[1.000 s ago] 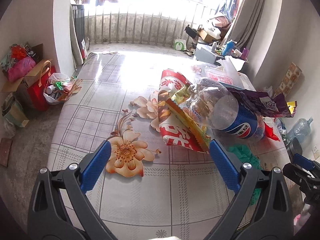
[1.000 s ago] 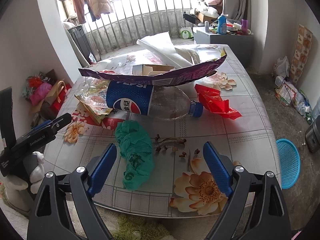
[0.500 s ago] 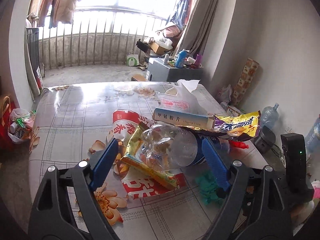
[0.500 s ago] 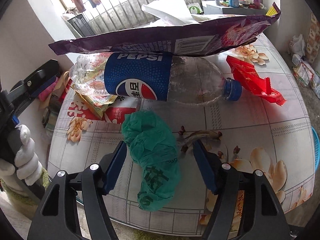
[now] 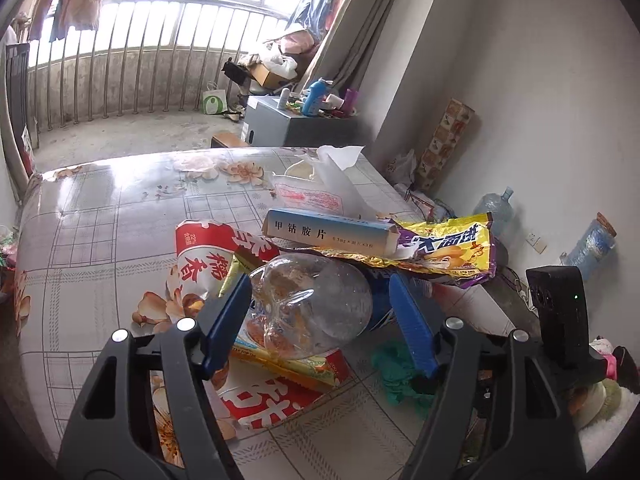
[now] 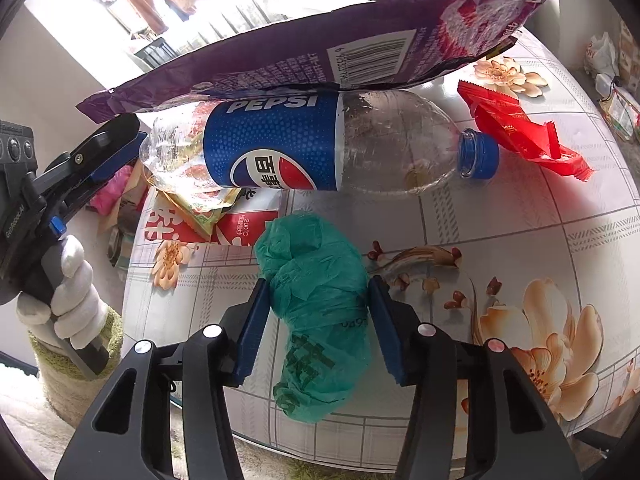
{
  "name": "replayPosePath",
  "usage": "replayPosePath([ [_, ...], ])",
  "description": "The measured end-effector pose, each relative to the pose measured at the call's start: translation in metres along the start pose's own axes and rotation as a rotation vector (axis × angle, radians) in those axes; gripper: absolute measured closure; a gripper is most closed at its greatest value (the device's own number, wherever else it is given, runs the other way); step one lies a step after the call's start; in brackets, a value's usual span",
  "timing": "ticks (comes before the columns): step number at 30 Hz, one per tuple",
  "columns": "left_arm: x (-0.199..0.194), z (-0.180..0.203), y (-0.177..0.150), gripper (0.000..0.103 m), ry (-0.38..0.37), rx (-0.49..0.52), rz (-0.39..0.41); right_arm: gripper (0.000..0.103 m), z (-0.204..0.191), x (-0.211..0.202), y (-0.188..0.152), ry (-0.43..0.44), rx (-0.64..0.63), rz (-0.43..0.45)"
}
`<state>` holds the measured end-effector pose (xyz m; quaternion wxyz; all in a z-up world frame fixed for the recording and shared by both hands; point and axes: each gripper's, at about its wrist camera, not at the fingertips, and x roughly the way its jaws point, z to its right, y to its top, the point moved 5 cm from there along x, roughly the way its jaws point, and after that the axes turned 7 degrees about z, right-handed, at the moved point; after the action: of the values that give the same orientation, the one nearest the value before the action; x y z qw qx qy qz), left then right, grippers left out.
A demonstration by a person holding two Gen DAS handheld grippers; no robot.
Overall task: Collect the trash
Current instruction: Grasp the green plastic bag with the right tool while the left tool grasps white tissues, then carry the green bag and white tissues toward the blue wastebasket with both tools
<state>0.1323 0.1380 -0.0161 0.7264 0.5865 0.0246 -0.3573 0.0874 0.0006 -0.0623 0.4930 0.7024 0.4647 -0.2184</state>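
Floral table cover [image 5: 100,216], grey cabinet [image 5: 280,128] with a blue bottle [image 5: 314,97], water jug [image 5: 494,210] by the wall.

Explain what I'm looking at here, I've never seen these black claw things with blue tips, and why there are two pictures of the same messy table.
Each claw is a hand-held gripper with a camera looking along its fingers. The left gripper straddles the base of the Pepsi bottle, jaws open. The right gripper brackets a crumpled green plastic bag; contact is unclear. On the flowered table also lie a purple snack bag resting on the bottle, a red wrapper, and a medicine box.
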Motion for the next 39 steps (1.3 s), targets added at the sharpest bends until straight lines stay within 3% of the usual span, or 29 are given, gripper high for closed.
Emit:
replayPosePath([
  [5,-0.006,0.029,-0.001,0.041,-0.028,0.046,0.023,0.055,0.004,-0.008,-0.002,-0.002,0.016,0.01],
  [13,-0.012,0.054,0.018,0.042,-0.073,0.039,0.046,0.056,0.04,-0.049,-0.009,-0.03,0.091,0.085],
  [24,0.014,0.068,0.093,0.042,-0.083,-0.038,-0.035,0.056,0.107,-0.148,0.014,-0.113,0.184,0.333],
  [28,0.044,0.07,0.133,0.042,-0.092,-0.026,-0.132,0.056,0.13,-0.176,0.05,-0.12,0.163,0.436],
  [32,0.103,0.068,0.161,0.042,-0.063,-0.004,-0.272,0.056,0.143,-0.174,0.094,-0.067,0.153,0.499],
  [36,0.188,0.071,0.164,0.042,-0.033,0.076,-0.477,0.056,0.159,-0.145,0.129,-0.013,0.182,0.488],
  [39,0.254,0.066,0.149,0.042,0.076,0.178,-0.622,0.056,0.172,-0.116,0.146,0.016,0.221,0.45],
])
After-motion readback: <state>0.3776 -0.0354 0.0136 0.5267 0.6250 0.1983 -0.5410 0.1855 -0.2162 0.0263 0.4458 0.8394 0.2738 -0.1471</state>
